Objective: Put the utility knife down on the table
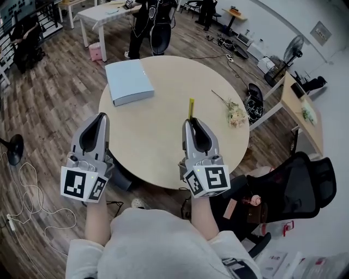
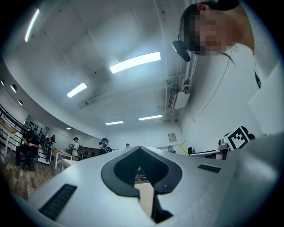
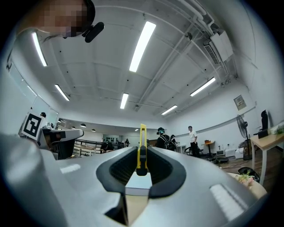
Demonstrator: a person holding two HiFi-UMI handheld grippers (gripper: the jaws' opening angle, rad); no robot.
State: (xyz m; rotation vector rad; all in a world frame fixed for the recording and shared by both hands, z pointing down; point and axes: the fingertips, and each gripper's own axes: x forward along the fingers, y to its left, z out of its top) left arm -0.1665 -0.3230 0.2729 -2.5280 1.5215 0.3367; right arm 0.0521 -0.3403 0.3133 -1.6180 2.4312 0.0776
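Note:
My right gripper is shut on a slim yellow utility knife, which sticks out beyond its tips over the round beige table. In the right gripper view the knife stands upright, pinched between the jaws of that gripper, with its black slider low down. My left gripper is held over the table's left edge. Its jaws are shut with nothing between them, and the left gripper points out level toward the far room.
A light blue book lies at the table's back left. A small bunch of dried flowers rests near its right edge. A black office chair stands at the right, a white desk and a standing person behind.

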